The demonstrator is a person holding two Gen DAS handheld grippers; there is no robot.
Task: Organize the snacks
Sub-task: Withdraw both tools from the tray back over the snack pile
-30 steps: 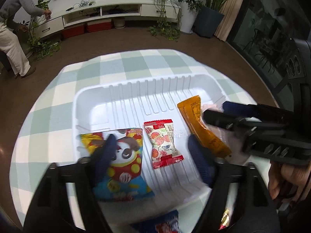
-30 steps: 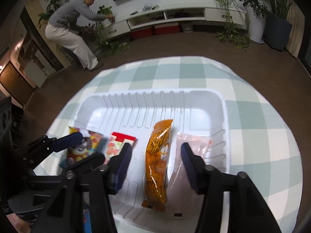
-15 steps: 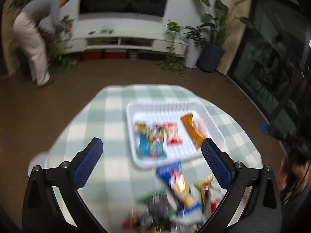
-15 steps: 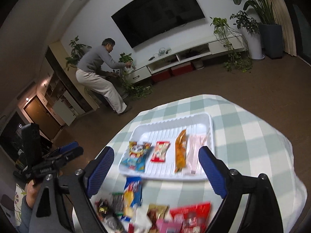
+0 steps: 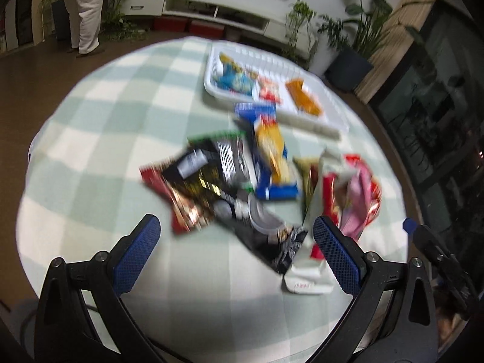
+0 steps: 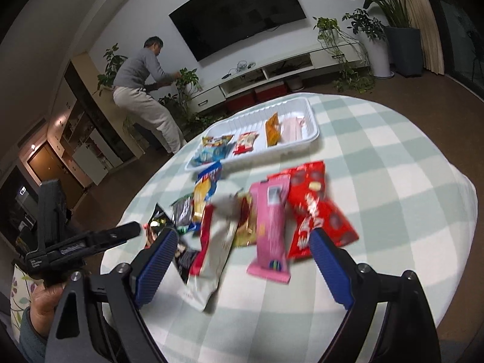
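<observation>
A white tray (image 5: 328, 128) (image 6: 314, 134) at the far side of the table holds a blue cartoon bag (image 6: 213, 151), a red-white packet (image 6: 246, 143), an orange packet (image 6: 271, 125) and a pale pink packet (image 6: 292, 130). A pile of loose snacks lies nearer: a blue-yellow bag (image 5: 270, 154), black packets (image 5: 217, 166), a pink bar (image 6: 270, 227), a red bag (image 6: 314, 208), a white pouch (image 6: 216, 254). My left gripper (image 5: 236, 257) is open and empty above the pile's near edge. My right gripper (image 6: 242, 260) is open and empty over the white pouch and pink bar.
The round table has a green-white checked cloth (image 6: 393, 181). A person (image 6: 145, 90) bends at the TV cabinet far behind. Potted plants (image 6: 378, 24) stand at the back right. The left gripper shows at the left of the right wrist view (image 6: 90, 242).
Both grippers have pulled back from the tray and opened wide. They now hover over the loose snack pile nearer the table's front. The blue cartoon bag stays in the tray.
</observation>
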